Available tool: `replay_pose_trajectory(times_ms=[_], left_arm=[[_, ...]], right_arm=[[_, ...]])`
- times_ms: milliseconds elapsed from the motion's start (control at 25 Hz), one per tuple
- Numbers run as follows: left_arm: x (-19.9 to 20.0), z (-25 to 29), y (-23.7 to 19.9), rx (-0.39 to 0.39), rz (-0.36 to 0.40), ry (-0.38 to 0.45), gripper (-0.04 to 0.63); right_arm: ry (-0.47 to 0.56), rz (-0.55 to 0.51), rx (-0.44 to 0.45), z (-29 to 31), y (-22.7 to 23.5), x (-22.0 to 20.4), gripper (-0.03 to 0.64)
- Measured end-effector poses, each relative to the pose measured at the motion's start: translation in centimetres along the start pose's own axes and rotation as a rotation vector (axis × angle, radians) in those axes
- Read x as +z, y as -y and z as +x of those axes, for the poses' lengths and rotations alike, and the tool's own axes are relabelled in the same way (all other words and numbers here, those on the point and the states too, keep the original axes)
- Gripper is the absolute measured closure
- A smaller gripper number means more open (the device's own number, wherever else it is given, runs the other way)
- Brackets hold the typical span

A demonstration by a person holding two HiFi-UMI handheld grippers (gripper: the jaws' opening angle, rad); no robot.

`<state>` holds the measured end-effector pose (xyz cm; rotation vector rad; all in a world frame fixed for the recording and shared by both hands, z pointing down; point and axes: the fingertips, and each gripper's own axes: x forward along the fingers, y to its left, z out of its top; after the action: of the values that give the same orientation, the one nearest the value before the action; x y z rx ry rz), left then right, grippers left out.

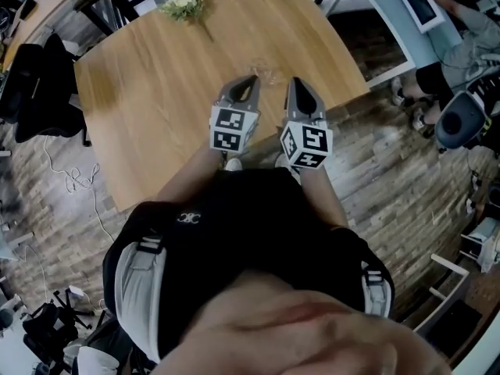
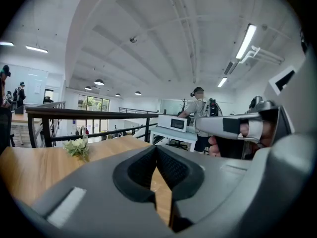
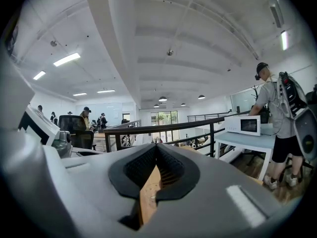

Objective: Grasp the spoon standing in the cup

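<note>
On the table (image 1: 156,92), just past my tips, a faint clear shape looks like the cup (image 1: 268,73); I can't make out the spoon. Left gripper (image 1: 251,79) and right gripper (image 1: 298,81) flank it, jaws pressed together and empty, probably readying the approach.

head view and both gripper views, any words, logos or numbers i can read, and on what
No readable words or numbers anywhere.
Marker cubes on the left gripper and right gripper: black-and-white square patterns, no letters.
Black top: small white emblem, too small to read.
White microwave: no print can be made out.
</note>
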<state>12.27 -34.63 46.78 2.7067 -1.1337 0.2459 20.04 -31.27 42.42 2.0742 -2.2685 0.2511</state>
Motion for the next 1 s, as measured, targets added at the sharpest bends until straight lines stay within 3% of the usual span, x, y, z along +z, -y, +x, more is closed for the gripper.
replay_pose_trajectory(times_ms=[520, 800, 1000], left_arm=[[-1.5, 4.2, 0.7, 0.185, 0.005, -0.069, 0.583], [-4.0, 5.7, 0.1, 0.236, 0.011, -0.137, 0.581], [-5.6, 6.6, -0.1, 0.242, 0.019, -0.178, 0.575]], right_arm=[[-0.052, 0.012, 0.164, 2.8, 5.1, -1.0, 0.617], [-0.086, 0.011, 0.230, 3.9, 5.2, -2.3, 0.617], [-0.101, 0.018, 0.220, 4.3, 6.1, -2.6, 0.617]])
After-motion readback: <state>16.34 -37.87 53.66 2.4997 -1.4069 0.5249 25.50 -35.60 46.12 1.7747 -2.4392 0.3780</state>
